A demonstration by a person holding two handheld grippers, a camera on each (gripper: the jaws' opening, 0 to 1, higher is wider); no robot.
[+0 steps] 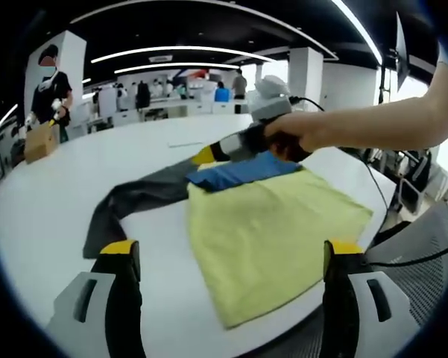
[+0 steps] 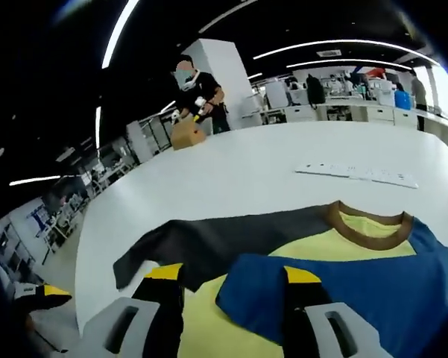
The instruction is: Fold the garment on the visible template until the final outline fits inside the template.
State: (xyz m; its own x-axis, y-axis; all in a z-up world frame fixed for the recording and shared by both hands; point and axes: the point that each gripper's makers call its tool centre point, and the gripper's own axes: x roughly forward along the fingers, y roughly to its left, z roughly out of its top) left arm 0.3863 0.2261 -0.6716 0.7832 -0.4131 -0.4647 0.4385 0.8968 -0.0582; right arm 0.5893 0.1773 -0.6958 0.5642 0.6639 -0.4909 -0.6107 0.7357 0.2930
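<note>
The garment is a shirt lying flat on the white table (image 1: 60,201). It has a yellow body (image 1: 268,231), a brown collar (image 2: 369,227) and a dark grey sleeve (image 1: 134,198) stretched out to the side. Its blue sleeve (image 1: 242,171) is folded in over the chest. My left gripper (image 1: 231,257) hangs open above the shirt's near hem, with nothing between the jaws. My right gripper (image 1: 209,154), held in a hand, reaches over the blue sleeve by the collar. In the right gripper view its jaws stand apart, straddling the blue fold (image 2: 242,298), and my right gripper (image 2: 232,274) is open.
A person (image 2: 197,86) works at a cardboard box (image 2: 188,136) on the table's far edge. A white strip (image 2: 358,175) lies beyond the collar. A grey mesh chair (image 1: 432,246) and black cables (image 1: 376,194) sit at the table's near right edge. More people stand at distant benches.
</note>
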